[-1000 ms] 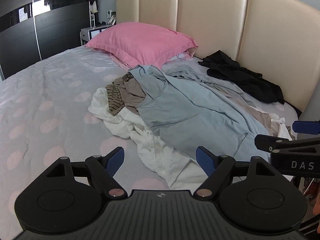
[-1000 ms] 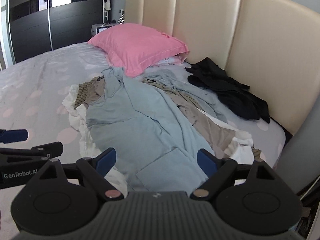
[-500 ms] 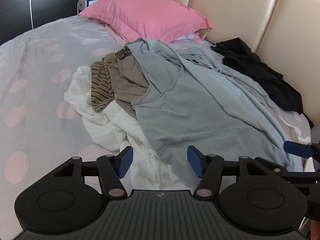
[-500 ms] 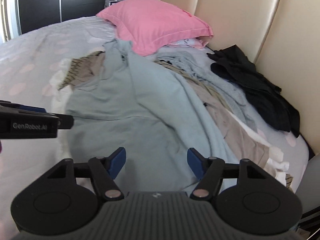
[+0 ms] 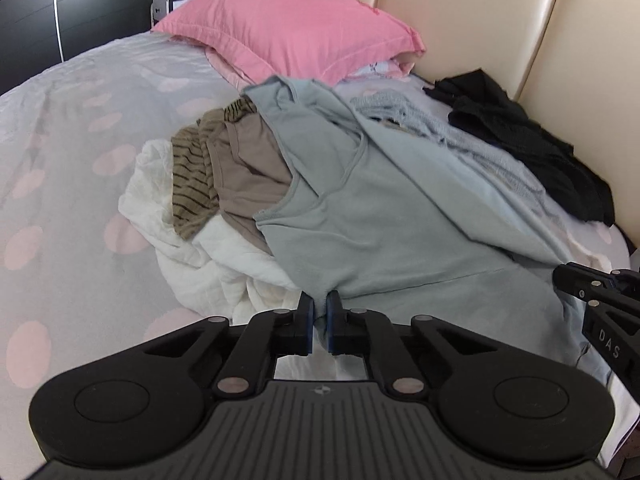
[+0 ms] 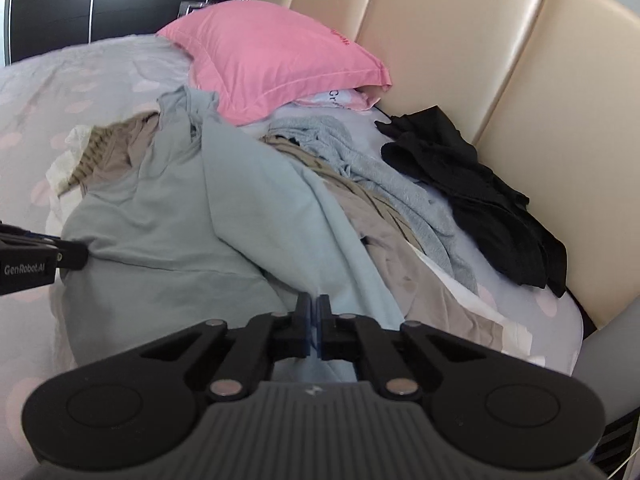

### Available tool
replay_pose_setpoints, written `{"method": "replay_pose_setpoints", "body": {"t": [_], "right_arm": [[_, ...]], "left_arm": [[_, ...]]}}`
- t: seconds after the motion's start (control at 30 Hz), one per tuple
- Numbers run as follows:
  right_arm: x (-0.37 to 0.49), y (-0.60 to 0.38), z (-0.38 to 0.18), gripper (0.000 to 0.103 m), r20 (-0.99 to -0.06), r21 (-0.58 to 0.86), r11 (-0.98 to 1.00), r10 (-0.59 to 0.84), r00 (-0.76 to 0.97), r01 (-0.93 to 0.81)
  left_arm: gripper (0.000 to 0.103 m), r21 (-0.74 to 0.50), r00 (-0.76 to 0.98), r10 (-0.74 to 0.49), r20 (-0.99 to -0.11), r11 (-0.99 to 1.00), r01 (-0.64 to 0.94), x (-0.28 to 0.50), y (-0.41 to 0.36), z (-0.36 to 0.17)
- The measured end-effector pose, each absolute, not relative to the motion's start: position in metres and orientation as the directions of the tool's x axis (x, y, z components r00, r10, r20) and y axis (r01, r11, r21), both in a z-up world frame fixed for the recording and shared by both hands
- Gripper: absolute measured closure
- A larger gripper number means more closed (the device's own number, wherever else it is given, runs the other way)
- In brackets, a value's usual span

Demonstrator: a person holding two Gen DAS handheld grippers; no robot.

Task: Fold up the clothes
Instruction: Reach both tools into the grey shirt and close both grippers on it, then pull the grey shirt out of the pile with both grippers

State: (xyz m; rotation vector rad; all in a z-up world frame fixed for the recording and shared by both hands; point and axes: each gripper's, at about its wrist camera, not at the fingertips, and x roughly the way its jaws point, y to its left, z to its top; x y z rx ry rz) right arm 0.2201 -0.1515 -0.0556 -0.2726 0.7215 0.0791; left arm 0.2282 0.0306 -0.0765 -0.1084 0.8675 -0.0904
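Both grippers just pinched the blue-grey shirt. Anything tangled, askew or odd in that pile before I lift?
The blue-grey shirt is crumpled, not flat, and overlaps a taupe garment, a striped one and white cloth. The left gripper and right gripper each pinch its near edge. Lifting may drag the neighbours along.

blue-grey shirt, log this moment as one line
phase: grasp | left gripper: shut on blue-grey shirt hem | right gripper: shut on blue-grey shirt | shirt: on clothes pile, not lifted

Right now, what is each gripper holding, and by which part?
Both grip the pale blue-grey cotton garment at its near edge: left gripper on the left part, right gripper further right.
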Motion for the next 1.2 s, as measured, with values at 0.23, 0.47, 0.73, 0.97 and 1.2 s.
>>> {"method": "replay_pose_setpoints", "body": {"t": [0.23, 0.47, 0.73, 0.97, 1.2], "right_arm": [[0.185, -0.143, -0.012, 0.101, -0.551, -0.188, 0.96, 0.072, 0.832, -0.208], [0.144, -0.111, 0.033, 0.101, -0.49, -0.053, 0.926, 0.301, 0.818, -0.373], [0.071, -0.048, 0.074, 0.101, -0.459, 0.065, 0.765, 0.593, 0.662, -0.641], [-0.015, 0.015, 0.072, 0.101, -0.547, 0.192, 0.525, 0.759, 0.354, -0.829], [-0.114, 0.069, 0.046, 0.101, -0.626, 0.234, 0.306, 0.774, 0.098, -0.923]], "left_arm": [[0.101, -0.088, 0.765, -0.071, -0.64, 0.996, 0.019, 0.195, 0.045, -0.009], [0.101, -0.032, 0.821, 0.023, -0.57, 0.998, -0.05, 0.15, 0.085, 0.049], [0.101, 0.062, 0.809, 0.157, -0.567, 0.987, -0.149, 0.062, 0.151, 0.097], [0.101, 0.187, 0.697, 0.283, -0.659, 0.959, -0.213, -0.041, 0.196, 0.108], [0.101, 0.315, 0.513, 0.452, -0.73, 0.888, -0.335, -0.135, 0.242, 0.08]]}}
